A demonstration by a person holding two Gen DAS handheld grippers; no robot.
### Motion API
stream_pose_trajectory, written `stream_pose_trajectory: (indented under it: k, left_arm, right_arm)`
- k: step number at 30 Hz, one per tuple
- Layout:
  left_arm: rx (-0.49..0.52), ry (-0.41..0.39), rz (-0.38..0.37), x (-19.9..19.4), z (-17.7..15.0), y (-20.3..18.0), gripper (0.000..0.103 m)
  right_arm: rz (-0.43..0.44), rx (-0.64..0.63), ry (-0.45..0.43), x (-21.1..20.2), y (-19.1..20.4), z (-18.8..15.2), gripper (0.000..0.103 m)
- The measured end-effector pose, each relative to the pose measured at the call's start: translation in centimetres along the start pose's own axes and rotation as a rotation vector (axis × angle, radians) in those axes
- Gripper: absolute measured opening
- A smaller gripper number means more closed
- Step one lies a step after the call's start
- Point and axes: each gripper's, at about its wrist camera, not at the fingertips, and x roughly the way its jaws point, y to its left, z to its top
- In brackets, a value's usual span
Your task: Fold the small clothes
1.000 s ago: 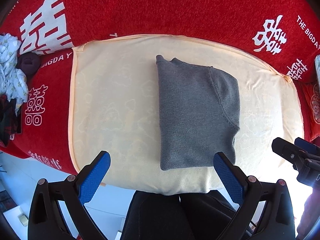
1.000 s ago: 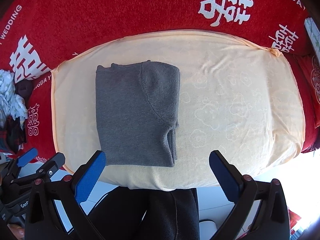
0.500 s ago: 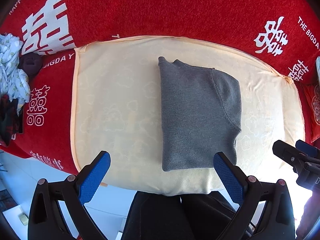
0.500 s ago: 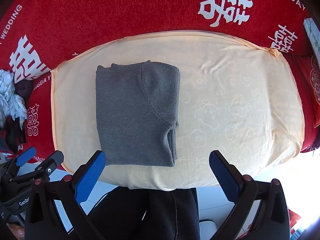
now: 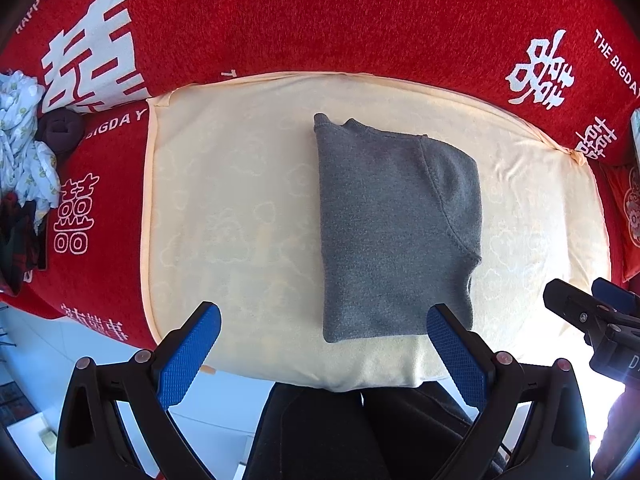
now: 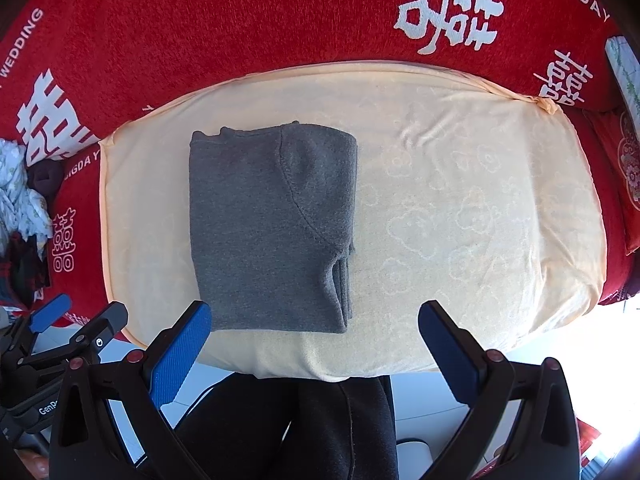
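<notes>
A small grey knit garment (image 5: 396, 224) (image 6: 272, 228) lies folded into a neat rectangle on a cream cushion (image 5: 240, 208) (image 6: 460, 208). Its layered edges show at the near right corner. My left gripper (image 5: 324, 332) hovers open above the cushion's near edge, nothing between its blue pads (image 5: 188, 356), and its right pad overlaps the garment's near right corner in view. My right gripper (image 6: 314, 332) also hangs open and empty, in front of the garment's near edge. Each gripper shows in the other's view: the right one (image 5: 596, 320), the left one (image 6: 72, 324).
The cushion rests on a red sofa cover (image 5: 340, 20) printed with white characters. A heap of other clothes (image 5: 20, 152) lies at the far left. A person's dark-trousered legs (image 6: 304, 428) stand close against the cushion's front edge. Pale floor (image 5: 68, 344) shows below.
Both grippers have held nearly still, drifting only slightly. The folded garment has not moved.
</notes>
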Motion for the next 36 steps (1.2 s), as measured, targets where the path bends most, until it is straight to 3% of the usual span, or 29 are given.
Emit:
stream_pose_trajectory:
  k: [36]
  left_arm:
    - [0.009, 0.011, 0.035, 0.64, 0.18, -0.25, 0.103]
  right_arm:
    - [-0.007, -0.017, -0.005, -0.08, 0.66, 0.32, 0.103]
